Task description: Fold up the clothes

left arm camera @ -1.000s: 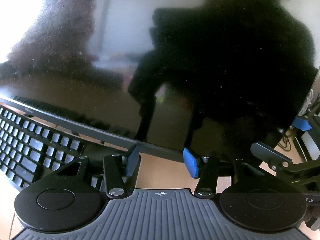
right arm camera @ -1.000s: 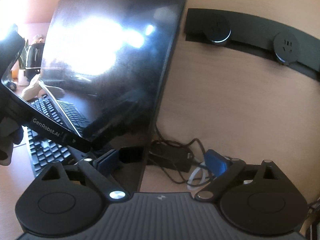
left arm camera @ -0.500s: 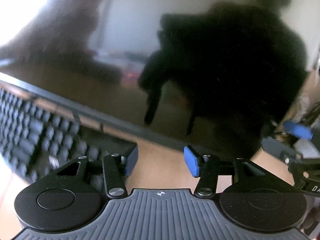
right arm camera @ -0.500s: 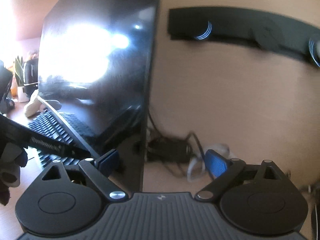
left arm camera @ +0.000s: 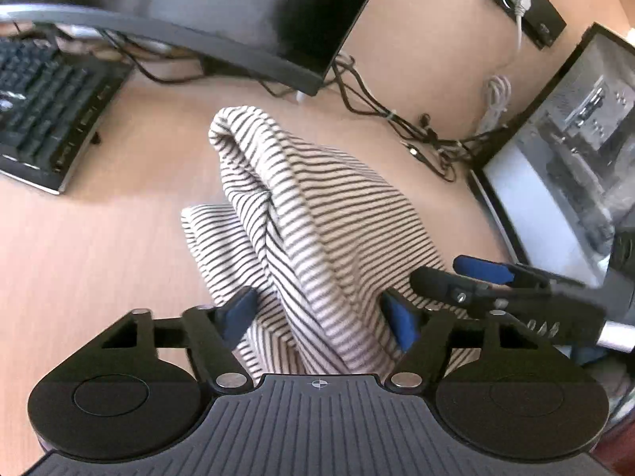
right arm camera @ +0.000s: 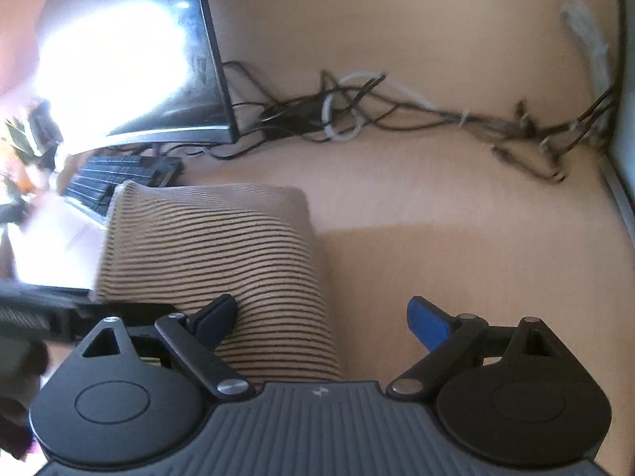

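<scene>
Closest in, the left gripper (left arm camera: pixel 323 313) is hovering with its jaws spread, and they've just been opening wider. A raised fold of the striped garment (left arm camera: pixel 317 214) is sitting between the blue pads (left arm camera: pixel 401 319), but nothing is actually pinching it. The right gripper (right arm camera: pixel 321 317) is gaping too, grasping nothing; its left pad is riding over the cloth's edge and its right pad is hanging over bare desk (right arm camera: pixel 456 246).

The garment is lying bunched in a hump on the desk, in front of the monitor (left arm camera: pixel 222 8). It's looking like a soft, light knit, floppy and not slippery or fragile, so I'd guess it's going to sag wherever it isn't supported. Pinching a hem or corner is probably beating grabbing the middle of the hump.

Further back, the left view is showing the keyboard (left arm camera: pixel 43 107) clearly, a second screen (left arm camera: pixel 563 150), and the right gripper poking in. The right view is giving the cable tangle (right arm camera: pixel 357 115) against the back panel, plus the garment's far side as a smoother slab.
</scene>
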The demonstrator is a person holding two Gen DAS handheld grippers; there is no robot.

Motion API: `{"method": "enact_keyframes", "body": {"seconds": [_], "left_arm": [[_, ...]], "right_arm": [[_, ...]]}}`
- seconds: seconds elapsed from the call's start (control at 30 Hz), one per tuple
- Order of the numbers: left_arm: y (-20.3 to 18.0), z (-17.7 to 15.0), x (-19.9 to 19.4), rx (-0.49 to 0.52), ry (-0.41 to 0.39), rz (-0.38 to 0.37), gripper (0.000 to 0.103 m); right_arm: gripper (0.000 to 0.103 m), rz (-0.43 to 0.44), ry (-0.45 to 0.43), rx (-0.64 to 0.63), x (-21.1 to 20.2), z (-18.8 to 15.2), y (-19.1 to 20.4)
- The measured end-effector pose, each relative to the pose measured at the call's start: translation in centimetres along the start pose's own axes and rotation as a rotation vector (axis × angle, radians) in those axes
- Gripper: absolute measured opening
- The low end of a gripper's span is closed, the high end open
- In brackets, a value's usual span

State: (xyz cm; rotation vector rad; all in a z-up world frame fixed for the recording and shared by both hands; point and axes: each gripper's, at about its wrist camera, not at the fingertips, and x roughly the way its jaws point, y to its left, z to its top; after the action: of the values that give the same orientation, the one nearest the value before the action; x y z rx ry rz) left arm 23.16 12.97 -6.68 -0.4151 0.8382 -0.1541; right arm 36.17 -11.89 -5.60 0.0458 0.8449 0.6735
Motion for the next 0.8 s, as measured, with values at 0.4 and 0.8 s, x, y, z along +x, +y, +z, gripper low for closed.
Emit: {"method": "enact_keyframes", "body": {"seconds": [0.4,0.8], "left_arm": [[-0.5,-5.8,-6.4,-0.347,-0.148,0.277,0.060],[-1.4,-4.1,-10.8,-0.264,-0.327,0.482,0.063]], "right_arm": [[0.083,0.442,0.145,-0.245,5.1,-1.0,4.8],[0.083,0.319,-0.064,-0.626,2.4,-0.4,10.9]]}}
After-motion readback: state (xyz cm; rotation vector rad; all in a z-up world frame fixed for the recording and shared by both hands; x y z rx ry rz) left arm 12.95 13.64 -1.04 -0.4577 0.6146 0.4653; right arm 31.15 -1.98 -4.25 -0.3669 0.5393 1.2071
